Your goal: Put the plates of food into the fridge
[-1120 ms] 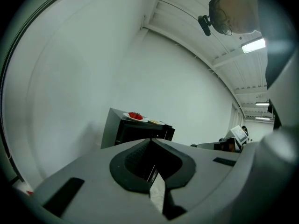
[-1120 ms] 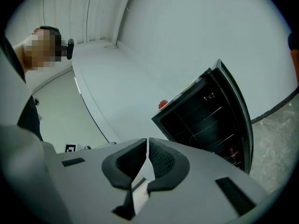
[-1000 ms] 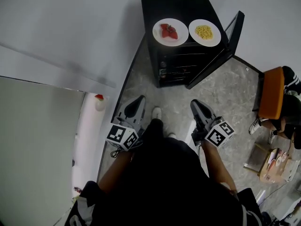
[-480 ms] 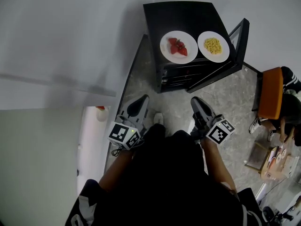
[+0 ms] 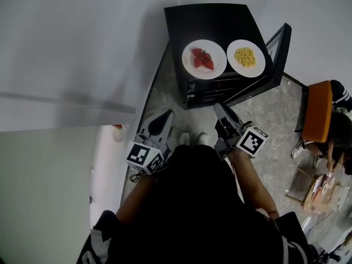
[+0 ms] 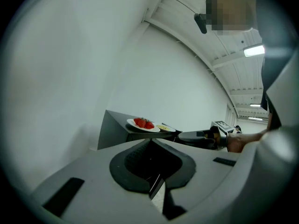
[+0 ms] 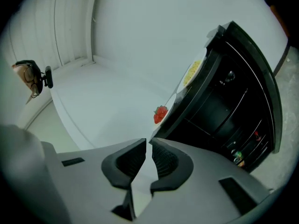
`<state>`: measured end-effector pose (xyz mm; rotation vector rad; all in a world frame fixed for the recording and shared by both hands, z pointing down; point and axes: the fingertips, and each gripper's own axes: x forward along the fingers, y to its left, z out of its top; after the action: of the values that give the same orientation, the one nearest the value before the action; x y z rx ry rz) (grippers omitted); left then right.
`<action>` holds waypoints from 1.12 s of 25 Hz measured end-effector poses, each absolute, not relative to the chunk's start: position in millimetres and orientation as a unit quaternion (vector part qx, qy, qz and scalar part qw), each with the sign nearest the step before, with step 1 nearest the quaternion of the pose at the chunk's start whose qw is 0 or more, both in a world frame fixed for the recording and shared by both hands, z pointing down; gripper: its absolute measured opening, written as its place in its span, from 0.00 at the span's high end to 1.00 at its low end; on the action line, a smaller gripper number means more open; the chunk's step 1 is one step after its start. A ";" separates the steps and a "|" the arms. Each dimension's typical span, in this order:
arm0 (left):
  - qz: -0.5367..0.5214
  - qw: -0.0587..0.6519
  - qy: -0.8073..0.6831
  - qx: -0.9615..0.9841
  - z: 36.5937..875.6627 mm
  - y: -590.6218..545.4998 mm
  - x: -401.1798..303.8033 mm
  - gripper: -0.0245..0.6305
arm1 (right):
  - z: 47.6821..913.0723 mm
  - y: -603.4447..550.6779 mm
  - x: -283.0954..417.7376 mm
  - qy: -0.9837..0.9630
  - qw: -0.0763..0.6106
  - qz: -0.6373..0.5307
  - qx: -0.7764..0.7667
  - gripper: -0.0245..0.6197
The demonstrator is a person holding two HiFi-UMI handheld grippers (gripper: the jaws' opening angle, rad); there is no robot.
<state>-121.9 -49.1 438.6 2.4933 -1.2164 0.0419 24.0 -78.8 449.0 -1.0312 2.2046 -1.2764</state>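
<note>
Plates: round white strawberry plate (image 5: 204, 59), round white corn plate (image 5: 246, 58), atop black fridge (image 5: 212, 18).
Fridge door (image 5: 258, 84): swung outward.
Left gripper (image 5: 158, 121): jaws together, empty.
Right gripper (image 5: 222, 112): jaws together, empty.

**A:** Any words, brands or numbers to read?

**B:** None. The cube (image 5: 144, 157) on the left gripper (image 5: 163, 117) and the cube (image 5: 252, 142) on the right gripper (image 5: 221, 110) bear only black-and-white square patterns.

**A:** And on the fridge (image 5: 214, 21)?

**B:** Any labels in its door (image 7: 252, 139) are too small to read.
</note>
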 end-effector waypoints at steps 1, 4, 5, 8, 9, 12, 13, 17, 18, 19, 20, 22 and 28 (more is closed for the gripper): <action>0.018 0.179 -0.431 0.884 437.4 -48.6 -119.6 0.93 | 448.2 -81.9 23.1 0.783 0.200 -0.463 -0.364 0.91; 0.015 0.178 -0.436 0.882 434.1 -48.9 -117.3 0.93 | 448.5 -91.9 22.9 0.777 0.209 -0.477 -0.355 0.90; 0.011 0.179 -0.437 0.882 433.4 -49.2 -117.6 0.93 | 450.2 -96.2 23.2 0.775 0.209 -0.479 -0.354 0.89; 0.019 0.176 -0.433 0.884 435.9 -46.9 -117.9 0.93 | 450.9 -108.1 21.2 0.769 0.219 -0.490 -0.347 0.84; 0.027 0.172 -0.432 0.885 436.5 -45.6 -117.9 0.93 | 451.1 -110.9 20.9 0.766 0.223 -0.494 -0.345 0.83; 0.043 0.159 -0.429 0.888 436.7 -45.3 -117.9 0.93 | 449.7 -120.2 19.5 0.761 0.232 -0.499 -0.342 0.83; 0.041 0.161 -0.428 0.888 437.4 -47.2 -117.7 0.93 | 449.1 -124.2 18.8 0.760 0.236 -0.500 -0.341 0.83; 0.042 0.161 -0.423 0.891 441.9 -55.4 -114.9 0.93 | 450.9 -138.1 13.6 0.753 0.248 -0.510 -0.335 0.83; 0.042 0.161 -0.421 0.892 442.0 -57.3 -113.9 0.93 | 452.0 -141.1 13.3 0.751 0.249 -0.512 -0.335 0.83; 0.042 0.161 -0.419 0.893 441.6 -59.8 -113.2 0.93 | 452.5 -144.5 13.4 0.749 0.250 -0.513 -0.336 0.83; 0.041 0.162 -0.418 0.893 441.0 -62.4 -113.1 0.93 | 452.6 -148.1 13.3 0.746 0.253 -0.515 -0.337 0.83; 0.040 0.162 -0.416 0.894 439.7 -66.4 -113.6 0.93 | 453.1 -153.7 12.5 0.739 0.261 -0.521 -0.337 0.83; 0.035 0.169 -0.415 0.893 442.8 -76.0 -115.3 0.93 | 460.4 -167.3 10.6 0.716 0.275 -0.545 -0.337 0.83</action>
<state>-115.3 -76.0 442.8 2.5397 -1.1793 0.1008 10.6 -167.3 460.4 -0.9056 1.9257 -1.4661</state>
